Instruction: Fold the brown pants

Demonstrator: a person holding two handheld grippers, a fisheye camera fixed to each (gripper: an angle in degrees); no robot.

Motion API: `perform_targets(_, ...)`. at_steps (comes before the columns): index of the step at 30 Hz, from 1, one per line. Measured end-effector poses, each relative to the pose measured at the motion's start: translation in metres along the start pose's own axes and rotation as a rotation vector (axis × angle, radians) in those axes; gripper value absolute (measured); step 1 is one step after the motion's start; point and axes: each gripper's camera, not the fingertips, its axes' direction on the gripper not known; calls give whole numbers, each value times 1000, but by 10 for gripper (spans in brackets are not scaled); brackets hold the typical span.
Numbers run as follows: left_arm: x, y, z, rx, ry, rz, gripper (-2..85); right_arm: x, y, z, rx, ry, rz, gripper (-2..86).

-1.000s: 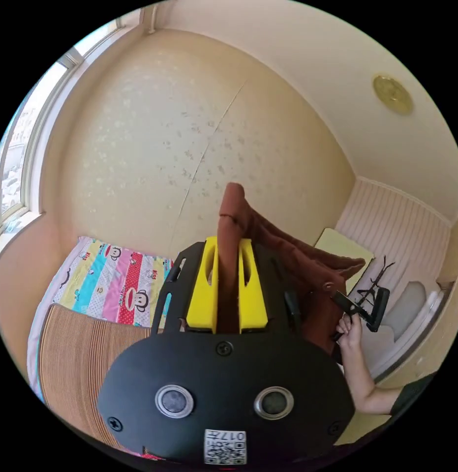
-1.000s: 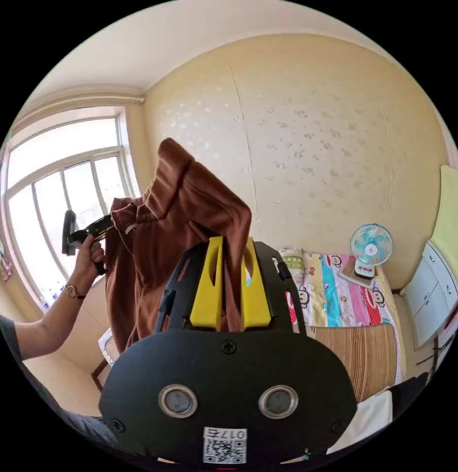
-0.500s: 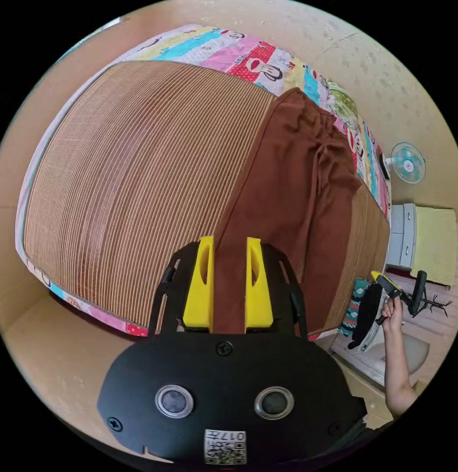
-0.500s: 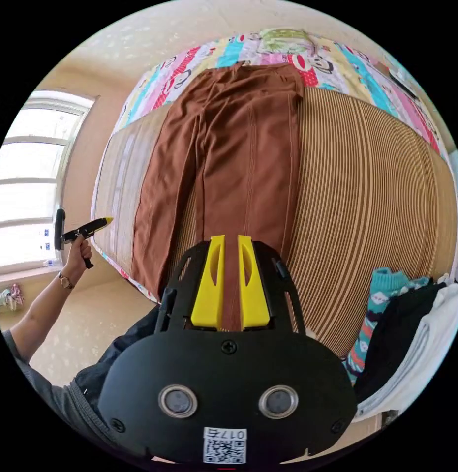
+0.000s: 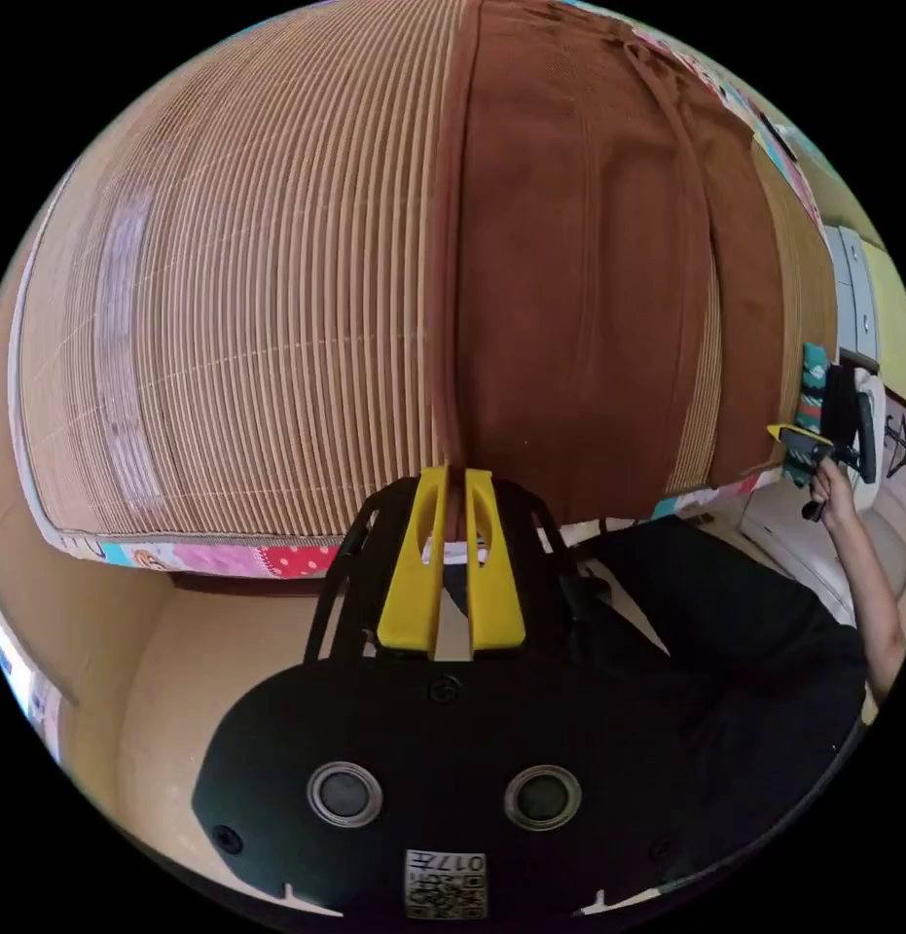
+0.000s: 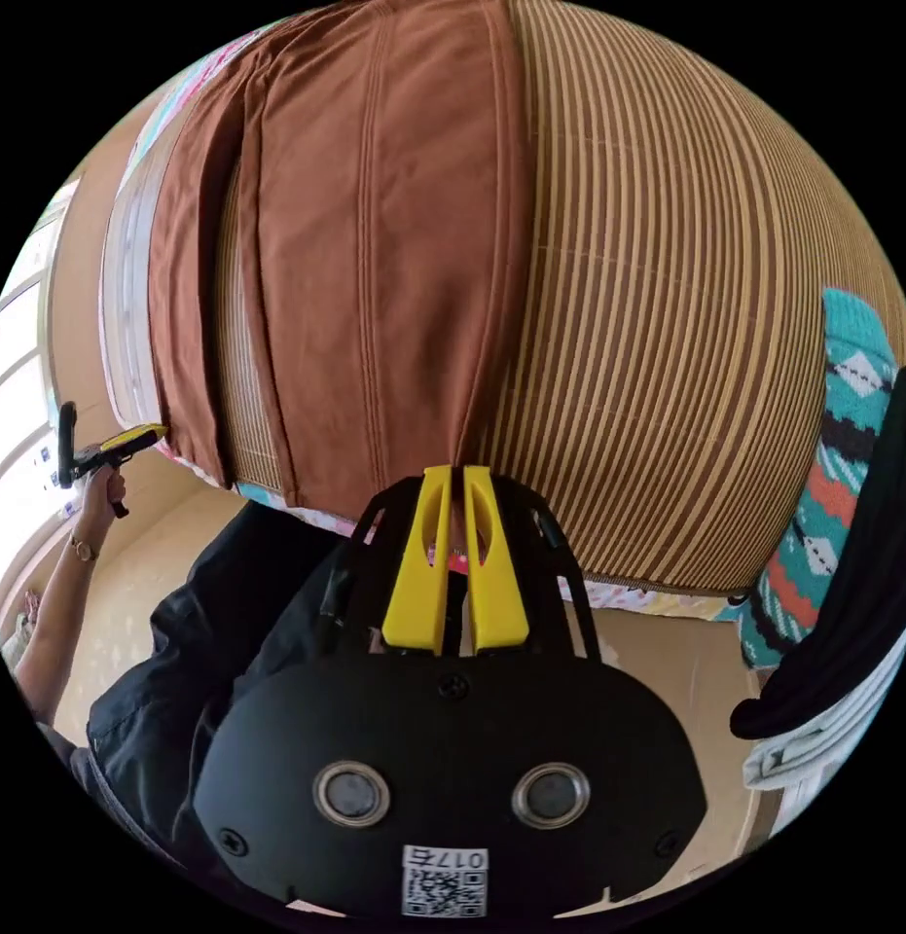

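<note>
A: Striped brown mat [image 5: 238, 292] covers the bed; brown pants [image 5: 589, 272] lie flat along it, legs running toward the near edge, hems at or just over that edge.

B: Where are they relative to the tongs?

A: In the left gripper view the left gripper [image 5: 451, 486] sits at the near edge, right at the hem of the outer leg. Yellow jaws are nearly together with a thin gap. Can't tell if cloth is still pinched between the tips.

B: Right side?

A: Same picture. In the right gripper view the right gripper [image 6: 453, 482] has its tips at the hem of the other leg of the pants [image 6: 375, 243], jaws close together with a narrow slit between them. Can't tell whether they clamp fabric.

B: What's cut off or unclear?

A: The waistband end runs out of frame in both views. The person's dark clothing [image 5: 744, 662] blocks the bed edge below the hems. A pile of clothes [image 6: 842, 545], teal patterned, black and white, sits at the mat's corner, partly cropped. The other gripper in a hand [image 6: 97, 482] is small and distant, jaw state unreadable.
</note>
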Motion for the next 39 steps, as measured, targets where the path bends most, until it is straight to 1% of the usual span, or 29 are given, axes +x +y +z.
perform_targets(1,-7,2,-15,-7,162,75,20,-3,11,-11,18,-46,-59,34)
perform_targets(2,-11,5,-24,6,261,106,18,1,28,-23,64,-134,-95,31)
perform_targets(3,-23,12,-43,68,501,164,15,6,36,-26,91,-189,-101,29)
perform_targets(4,-38,22,-58,156,720,191,13,23,52,-27,135,-285,-68,28)
perform_targets(5,-47,28,-62,197,791,187,12,48,65,-20,161,-341,26,26)
perform_targets(6,-64,38,-61,247,802,127,10,61,71,-15,173,-361,81,26)
perform_targets(7,-79,48,-52,246,670,-10,7,86,82,-7,197,-388,187,25)
perform_targets(8,-86,52,-46,234,600,-84,5,107,89,-4,211,-393,274,24)
perform_targets(10,-114,70,-22,145,432,-382,-5,124,93,-4,190,-331,364,24)
perform_targets(11,-120,74,-18,102,385,-465,-5,125,93,-7,165,-274,362,24)
perform_targets(13,-133,100,-7,-75,180,-771,-5,115,93,-17,150,-209,268,24)
perform_targets(14,-132,105,-8,-68,182,-801,-5,106,93,-24,139,-169,209,24)
perform_targets(16,-114,113,-19,62,318,-749,2,92,98,-36,145,-156,140,24)
perform_targets(17,-105,111,-24,85,327,-726,4,81,103,-46,167,-190,86,25)
perform_targets(20,-37,85,-56,210,354,-442,26,57,117,-68,239,-317,-44,24)
perform_targets(22,37,55,-86,288,371,-167,55,44,122,-77,266,-392,-111,25)
perform_targets(23,55,48,-94,308,383,-94,62,37,124,-81,279,-440,-155,25)
perform_targets(25,125,19,-120,327,419,152,115,28,123,-84,278,-505,-217,25)
perform_targets(27,167,-2,-135,307,391,275,153,19,118,-82,251,-532,-268,25)
perform_targets(29,197,-17,-145,316,269,323,173,6,111,-79,219,-495,-324,24)
perform_targets(30,211,-26,-147,319,147,334,178,3,110,-79,216,-483,-342,24)
perform_targets(31,224,-36,-141,291,3,343,179,-5,109,-79,211,-459,-375,24)
perform_targets(32,229,-41,-135,266,-75,352,180,-12,108,-79,206,-439,-404,23)
perform_targets(33,239,-49,-120,205,-207,378,174,-16,107,-79,204,-430,-419,23)
perform_targets(34,242,-54,-106,156,-291,389,142,-23,107,-79,197,-411,-451,23)
perform_targets(36,236,-52,-94,146,-289,414,68,-31,108,-76,181,-372,-495,21)
perform_targets(37,225,-49,-91,165,-231,413,38,-34,109,-73,156,-347,-532,20)
perform_targets(38,217,-47,-90,173,-189,404,36,-34,110,-67,112,-323,-565,19)
perform_targets(39,197,-45,-87,188,-66,384,30,-32,110,-64,89,-313,-576,18)
